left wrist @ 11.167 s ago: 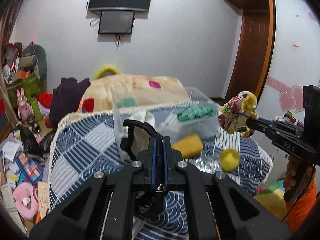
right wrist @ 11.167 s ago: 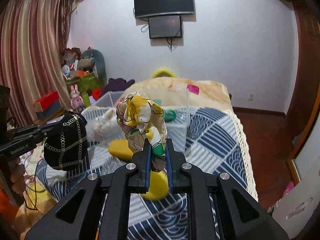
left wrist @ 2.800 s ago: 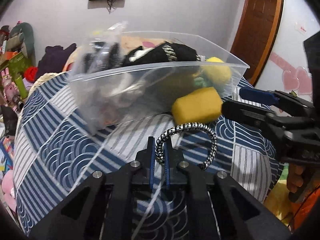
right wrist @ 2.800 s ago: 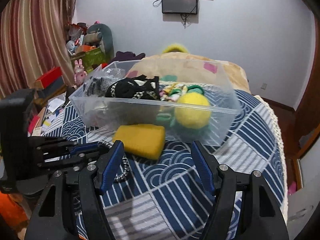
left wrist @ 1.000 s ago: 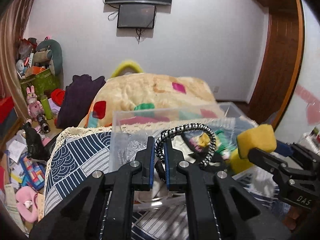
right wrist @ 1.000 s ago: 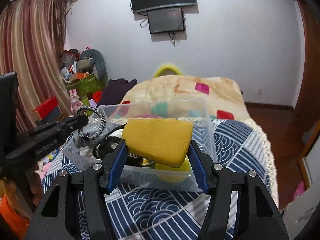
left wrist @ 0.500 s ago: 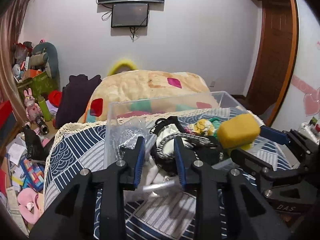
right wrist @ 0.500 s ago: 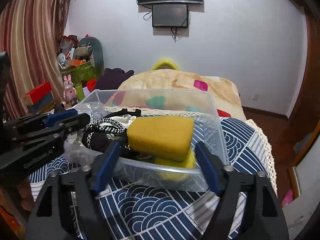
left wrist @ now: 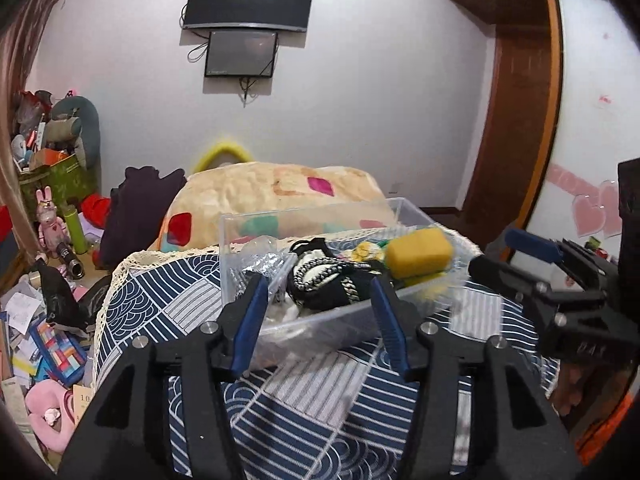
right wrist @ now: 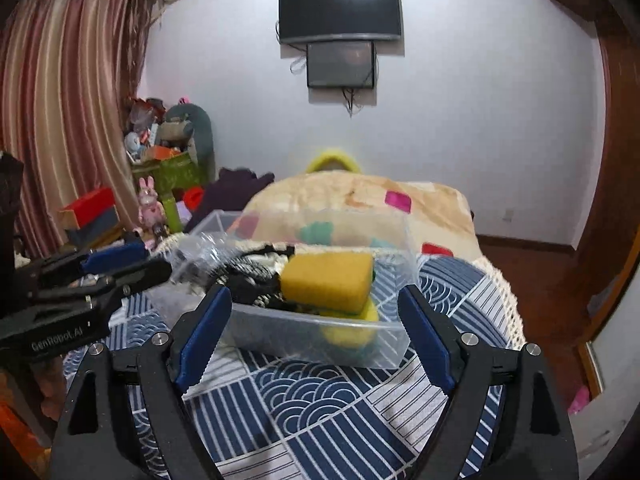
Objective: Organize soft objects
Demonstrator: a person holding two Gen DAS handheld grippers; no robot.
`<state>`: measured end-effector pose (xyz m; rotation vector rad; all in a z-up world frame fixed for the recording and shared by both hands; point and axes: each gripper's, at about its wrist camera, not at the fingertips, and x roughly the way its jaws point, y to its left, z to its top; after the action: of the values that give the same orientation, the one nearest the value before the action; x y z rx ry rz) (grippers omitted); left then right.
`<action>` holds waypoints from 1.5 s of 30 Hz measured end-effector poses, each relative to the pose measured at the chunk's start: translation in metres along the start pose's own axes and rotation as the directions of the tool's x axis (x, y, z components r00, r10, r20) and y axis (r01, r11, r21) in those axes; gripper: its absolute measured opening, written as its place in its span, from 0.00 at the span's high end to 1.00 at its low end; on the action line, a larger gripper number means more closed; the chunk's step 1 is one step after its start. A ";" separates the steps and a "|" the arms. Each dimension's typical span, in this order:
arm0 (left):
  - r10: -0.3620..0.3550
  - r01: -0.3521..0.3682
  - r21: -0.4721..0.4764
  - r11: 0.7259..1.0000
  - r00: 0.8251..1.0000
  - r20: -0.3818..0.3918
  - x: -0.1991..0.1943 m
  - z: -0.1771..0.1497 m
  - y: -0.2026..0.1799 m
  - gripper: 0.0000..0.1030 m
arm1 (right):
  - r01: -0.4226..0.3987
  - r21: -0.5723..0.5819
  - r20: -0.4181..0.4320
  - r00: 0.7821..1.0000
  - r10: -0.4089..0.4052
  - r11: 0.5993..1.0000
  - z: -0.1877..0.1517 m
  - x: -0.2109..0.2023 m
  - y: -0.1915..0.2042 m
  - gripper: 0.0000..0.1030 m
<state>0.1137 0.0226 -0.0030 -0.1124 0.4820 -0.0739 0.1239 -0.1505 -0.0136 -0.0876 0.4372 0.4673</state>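
Observation:
A clear plastic bin (left wrist: 320,322) (right wrist: 320,344) sits on the blue patterned bedspread (left wrist: 304,408). In it lie a yellow sponge (left wrist: 418,252) (right wrist: 328,280), a black and white braided rope ring (left wrist: 324,274), black fabric (left wrist: 332,296), a floral scrunchie (left wrist: 366,251) and a yellow ball (right wrist: 352,326). My left gripper (left wrist: 320,316) is open and empty, just in front of the bin. My right gripper (right wrist: 316,332) is open and empty, in front of the bin's near wall. Each gripper shows in the other's view, the right (left wrist: 528,264) and the left (right wrist: 116,270).
A cream patterned quilt (left wrist: 276,192) is bunched behind the bin. Toys, boxes and papers clutter the floor on the left (left wrist: 44,312). A wooden door (left wrist: 512,120) stands at the right. Screens hang on the far wall (right wrist: 340,28).
Both grippers opened and drew back from the bin. The rope ring left my left gripper and the sponge left my right gripper; both now lie in the bin.

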 end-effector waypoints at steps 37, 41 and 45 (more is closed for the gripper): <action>0.018 -0.031 0.055 0.998 0.973 0.228 -0.083 -0.024 -0.023 0.02 | -0.021 0.021 0.151 0.988 0.017 1.000 -0.012 -0.063 0.011 0.00; 0.018 -0.030 0.052 0.998 0.973 0.229 -0.084 -0.024 -0.023 0.01 | -0.021 0.022 0.152 0.988 0.017 1.000 -0.012 -0.063 0.011 0.00; 0.019 -0.032 0.053 0.998 0.973 0.231 -0.083 -0.024 -0.023 0.01 | -0.022 0.022 0.152 0.988 0.018 1.000 -0.012 -0.063 0.012 0.00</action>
<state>0.0278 0.0057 0.0168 -0.0581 0.2493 -0.0486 0.0631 -0.1688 0.0025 -0.0245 0.2943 0.4846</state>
